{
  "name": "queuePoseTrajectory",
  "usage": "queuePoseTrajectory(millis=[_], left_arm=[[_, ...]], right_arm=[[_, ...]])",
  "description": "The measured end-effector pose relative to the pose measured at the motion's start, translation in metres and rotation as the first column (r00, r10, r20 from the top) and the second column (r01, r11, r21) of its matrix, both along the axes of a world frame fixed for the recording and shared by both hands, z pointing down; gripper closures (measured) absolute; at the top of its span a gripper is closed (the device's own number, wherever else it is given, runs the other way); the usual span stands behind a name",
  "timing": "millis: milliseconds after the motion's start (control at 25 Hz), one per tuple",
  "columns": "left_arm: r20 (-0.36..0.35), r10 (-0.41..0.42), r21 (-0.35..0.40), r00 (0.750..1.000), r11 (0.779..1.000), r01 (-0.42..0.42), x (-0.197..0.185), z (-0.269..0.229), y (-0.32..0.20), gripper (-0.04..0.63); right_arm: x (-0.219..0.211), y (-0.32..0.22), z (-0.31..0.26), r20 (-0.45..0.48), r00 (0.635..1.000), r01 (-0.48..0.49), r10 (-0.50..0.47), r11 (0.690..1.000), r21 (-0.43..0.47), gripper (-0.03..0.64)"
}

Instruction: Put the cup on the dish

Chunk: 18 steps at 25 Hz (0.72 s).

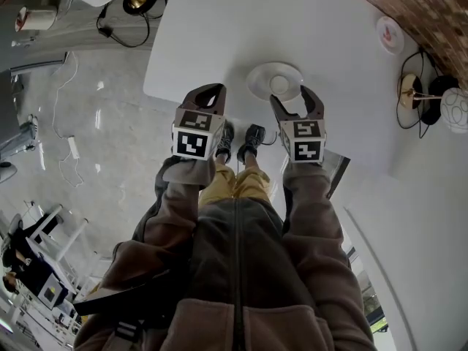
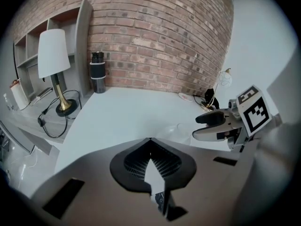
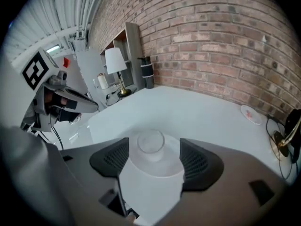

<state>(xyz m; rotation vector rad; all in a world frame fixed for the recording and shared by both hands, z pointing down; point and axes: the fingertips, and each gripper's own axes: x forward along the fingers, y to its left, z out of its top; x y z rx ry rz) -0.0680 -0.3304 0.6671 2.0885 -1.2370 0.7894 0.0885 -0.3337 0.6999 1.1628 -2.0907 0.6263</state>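
Cup (image 3: 151, 141) stands upright on the dish (image 3: 157, 171), near the front edge of the table (image 1: 219, 35). The risk I see is in backing off: a sideways swing could clip the cup or drag the dish. My right gripper (image 3: 153, 148) gapes wide, straddling the cup without touching it. My left gripper (image 2: 151, 141) is closed on nothing.

Taupe zipped fleece (image 1: 241, 269), mustard trousers (image 1: 232, 186), black shoes (image 1: 254, 139); grey left tool (image 1: 208, 91), right tool (image 1: 292, 96), marker cubes (image 1: 193, 136).
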Motion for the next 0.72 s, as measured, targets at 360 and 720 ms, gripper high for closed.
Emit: queuePoseTrajectory(millis=[360,720], left_arm=[[-0.114,0.003,0.287,0.993,0.957,0.03,0.033,-0.148,-0.04,0.591],[-0.156,0.103,0.525,0.982,0.851,-0.006,0.062,-0.282,-0.04,0.591]], right_arm=[[0.032,-0.016,-0.154,0.056,0.992,-0.127,0.116,0.953,0.276,0.333],[0.048,-0.01,-0.292,0.143,0.976,-0.216,0.166,0.83,0.514,0.453]])
